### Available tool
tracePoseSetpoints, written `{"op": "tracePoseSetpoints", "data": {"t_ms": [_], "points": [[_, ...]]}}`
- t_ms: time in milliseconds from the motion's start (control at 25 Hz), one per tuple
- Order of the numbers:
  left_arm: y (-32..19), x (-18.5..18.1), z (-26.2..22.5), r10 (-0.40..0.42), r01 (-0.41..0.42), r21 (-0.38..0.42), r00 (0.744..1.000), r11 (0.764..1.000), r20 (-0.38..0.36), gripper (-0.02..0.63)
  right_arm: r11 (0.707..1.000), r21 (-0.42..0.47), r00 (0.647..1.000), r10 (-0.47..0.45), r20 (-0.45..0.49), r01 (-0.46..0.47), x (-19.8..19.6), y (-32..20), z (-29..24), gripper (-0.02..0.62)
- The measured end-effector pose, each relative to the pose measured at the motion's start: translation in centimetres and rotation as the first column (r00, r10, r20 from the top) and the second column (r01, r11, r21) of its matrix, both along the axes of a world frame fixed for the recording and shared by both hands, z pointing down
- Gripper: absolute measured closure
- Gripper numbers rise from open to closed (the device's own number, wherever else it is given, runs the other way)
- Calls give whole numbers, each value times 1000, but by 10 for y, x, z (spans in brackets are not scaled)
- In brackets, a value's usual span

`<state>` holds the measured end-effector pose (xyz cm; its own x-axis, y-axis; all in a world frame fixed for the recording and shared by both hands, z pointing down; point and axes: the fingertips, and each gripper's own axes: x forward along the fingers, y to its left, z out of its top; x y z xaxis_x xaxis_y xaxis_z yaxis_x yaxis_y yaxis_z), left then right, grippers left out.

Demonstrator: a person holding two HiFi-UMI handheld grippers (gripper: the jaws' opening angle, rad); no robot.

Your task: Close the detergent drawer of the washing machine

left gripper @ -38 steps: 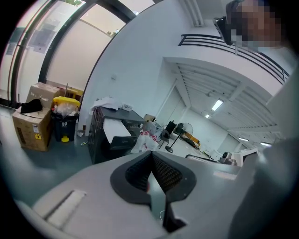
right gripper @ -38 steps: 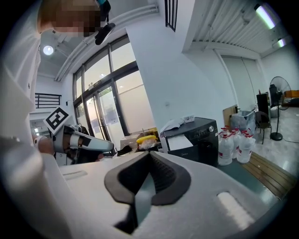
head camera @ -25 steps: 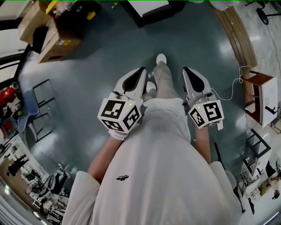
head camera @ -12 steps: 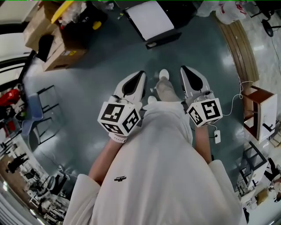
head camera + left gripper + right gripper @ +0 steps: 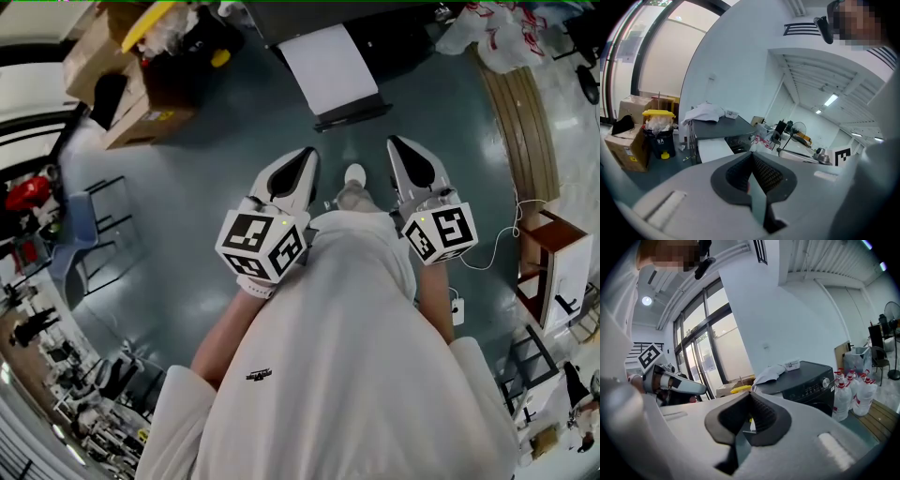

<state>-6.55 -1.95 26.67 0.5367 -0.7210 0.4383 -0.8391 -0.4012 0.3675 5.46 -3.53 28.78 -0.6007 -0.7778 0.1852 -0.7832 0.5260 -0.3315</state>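
Note:
The dark washing machine (image 5: 398,26) stands ahead at the top of the head view, with a white flat panel (image 5: 330,67) sticking out from its front toward me; I cannot tell if this is the drawer. The left gripper view shows the machine (image 5: 719,125) with cloth on top and the white panel (image 5: 712,148). In the right gripper view the machine (image 5: 808,378) shows its knob and control strip. My left gripper (image 5: 304,156) (image 5: 751,165) and right gripper (image 5: 397,146) (image 5: 749,407) are held in front of my body, both shut on nothing, well short of the machine.
Cardboard boxes (image 5: 131,98) and a yellow-lidded bin (image 5: 176,28) stand left of the machine. Plastic bags (image 5: 497,37) and water bottles (image 5: 853,394) lie to its right. A curved wooden strip (image 5: 525,122), a white cable (image 5: 497,253) and a wooden box (image 5: 553,253) are at right.
I have walked forward: the machine and its white panel have come lower and nearer in the head view. Both grippers stay shut in the same pose.

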Motion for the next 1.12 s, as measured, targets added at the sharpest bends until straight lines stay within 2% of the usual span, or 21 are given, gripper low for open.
{"op": "tracePoseSetpoints", "data": {"t_ms": [280, 520, 1120], "points": [[-23, 23, 7, 6, -5, -23, 1000, 1000, 29, 591, 1000, -5, 1000, -25, 3, 25, 20, -34, 12, 594], [-25, 37, 20, 20, -17, -68, 999, 998, 44, 591, 999, -27, 1000, -25, 7, 25, 33, -35, 23, 594], [-24, 57, 43, 87, -79, -147, 995, 986, 51, 591, 998, -60, 1000, -27, -12, 26, 29, -28, 44, 594]]}}
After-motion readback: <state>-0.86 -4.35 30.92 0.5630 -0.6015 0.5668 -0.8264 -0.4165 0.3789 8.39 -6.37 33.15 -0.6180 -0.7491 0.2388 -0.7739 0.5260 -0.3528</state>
